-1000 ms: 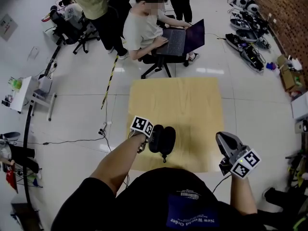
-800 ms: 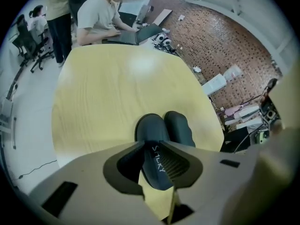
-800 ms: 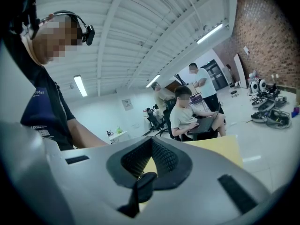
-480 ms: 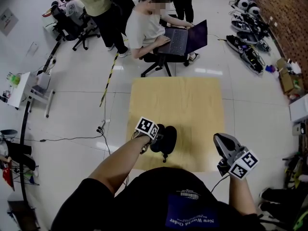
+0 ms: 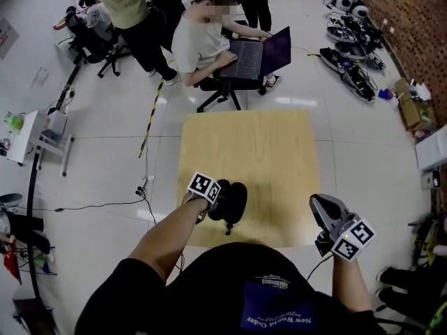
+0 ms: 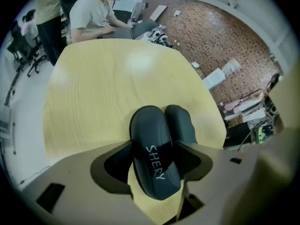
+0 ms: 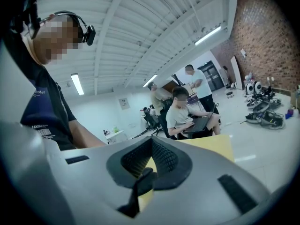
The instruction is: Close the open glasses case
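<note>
Round case (image 6: pixel 154 144), L fingers (image 6: pixel 112 165) just opened, half-wide

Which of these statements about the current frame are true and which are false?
1. The glasses case lies on the wooden table. True.
2. The right gripper grips the case. False: it is shut on nothing, away from the case.
3. The jaws of the left gripper flank the case. True; they have just been opening.
4. A laptop rests on the table. False: the laptop is on the lap of a seated person beyond it.
5. The case bears white lettering. True.
</note>
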A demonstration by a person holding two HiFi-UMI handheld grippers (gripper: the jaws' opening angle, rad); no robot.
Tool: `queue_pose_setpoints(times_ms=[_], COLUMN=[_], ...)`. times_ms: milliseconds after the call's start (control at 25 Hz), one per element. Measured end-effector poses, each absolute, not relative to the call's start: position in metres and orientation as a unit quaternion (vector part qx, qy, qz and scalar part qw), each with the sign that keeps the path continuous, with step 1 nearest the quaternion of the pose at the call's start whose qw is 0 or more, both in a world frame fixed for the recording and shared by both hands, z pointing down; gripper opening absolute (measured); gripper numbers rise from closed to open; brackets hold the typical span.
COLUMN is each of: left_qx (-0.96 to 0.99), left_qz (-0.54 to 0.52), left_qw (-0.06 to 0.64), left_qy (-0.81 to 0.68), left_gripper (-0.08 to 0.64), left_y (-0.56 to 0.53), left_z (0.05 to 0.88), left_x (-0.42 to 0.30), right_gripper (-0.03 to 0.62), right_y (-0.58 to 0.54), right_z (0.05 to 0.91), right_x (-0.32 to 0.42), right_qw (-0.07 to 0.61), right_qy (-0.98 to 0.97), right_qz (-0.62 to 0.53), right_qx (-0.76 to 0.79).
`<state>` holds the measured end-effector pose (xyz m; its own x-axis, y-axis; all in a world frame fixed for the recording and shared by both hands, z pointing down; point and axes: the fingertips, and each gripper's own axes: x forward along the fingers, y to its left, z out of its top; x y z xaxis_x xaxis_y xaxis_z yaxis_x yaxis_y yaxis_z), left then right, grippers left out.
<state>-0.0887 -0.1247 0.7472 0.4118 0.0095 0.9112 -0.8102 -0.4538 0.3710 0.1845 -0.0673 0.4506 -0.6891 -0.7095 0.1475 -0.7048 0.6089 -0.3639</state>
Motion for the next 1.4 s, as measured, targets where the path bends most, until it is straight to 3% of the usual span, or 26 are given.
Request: queue_pose_setpoints(times_ms=[240,520,800,1120,1400], left_qx=[0.798,0.866,0.868,0.800,0.802], left_qz=[0.270,0.032,-0.132,-0.339,-0.405], left_qw=[0.493,0.488,0.479,0.491,0.417], left_qy=[-0.216,-0.105,-0.026,-0.060,-0.137], left_gripper=[0.275,0.275,0.276,0.275,0.275], left_y=[-0.134,-0.134,-0.126,-0.156,-0.179], left_z=[0.680,0.552,0.465,0.390,0.337], left_x=[-0.049,-0.007,-0.003,-0.045,-0.070], right_gripper=[-0.014,-0.014,-0.015,-0.014,-0.015], right_y=[-0.072,-0.080,-0.086,-0.074,-0.068], right_z=[0.453,0.443,0.431,0.394,0.349], right_x=[0.175,0.139,0.119,0.086,0.032], right_qw=[0.004,-0.002,0.001,0.045,0.074], right_qy=[0.902,0.920,0.929,0.946,0.952], right_qz=[-0.202,-0.192,-0.183,-0.172,-0.185], right_qx=[-0.381,-0.343,-0.321,-0.271,-0.234])
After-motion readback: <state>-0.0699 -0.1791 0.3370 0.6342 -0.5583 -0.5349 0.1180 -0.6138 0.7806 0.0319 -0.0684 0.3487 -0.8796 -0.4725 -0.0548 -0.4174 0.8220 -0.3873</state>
